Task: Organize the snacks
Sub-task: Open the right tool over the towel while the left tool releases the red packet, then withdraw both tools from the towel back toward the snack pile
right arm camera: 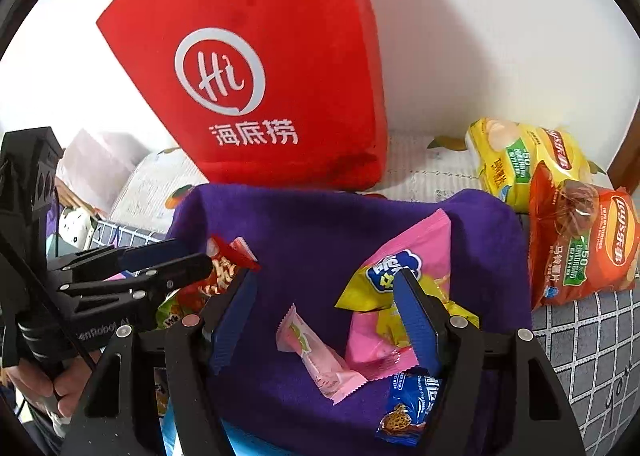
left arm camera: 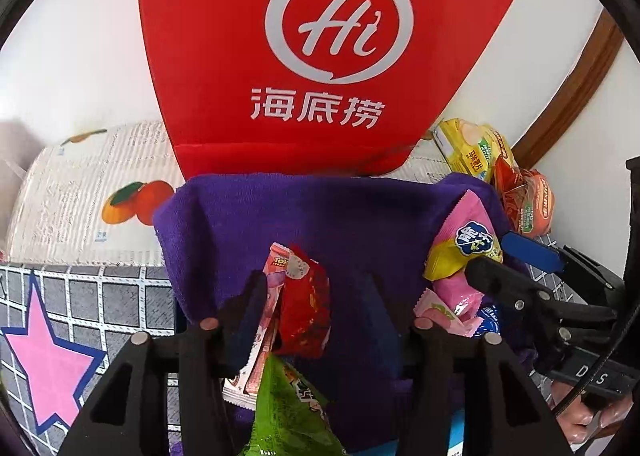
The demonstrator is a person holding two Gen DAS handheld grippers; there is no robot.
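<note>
A purple towel (left arm camera: 320, 215) lies before a red bag (left arm camera: 280, 47) printed "Hi". My left gripper (left arm camera: 310, 296) is open over the towel; a red snack packet (left arm camera: 306, 312) and a green packet (left arm camera: 288, 408) lie between its fingers. My right gripper (right arm camera: 326, 304) is open above the towel (right arm camera: 320, 223), over a small pink candy packet (right arm camera: 320, 360). A pink and yellow snack pack (right arm camera: 400, 296) lies by its right finger, a blue cookie packet (right arm camera: 408, 404) below. The right gripper also shows in the left wrist view (left arm camera: 516, 268).
Yellow (right arm camera: 520, 159) and orange (right arm camera: 584, 244) Lay's chip bags lie right of the towel. A fruit-print cloth (left arm camera: 92, 191) and a grey grid cover with a pink star (left arm camera: 52, 352) lie left. A white wall stands behind the red bag (right arm camera: 260, 75).
</note>
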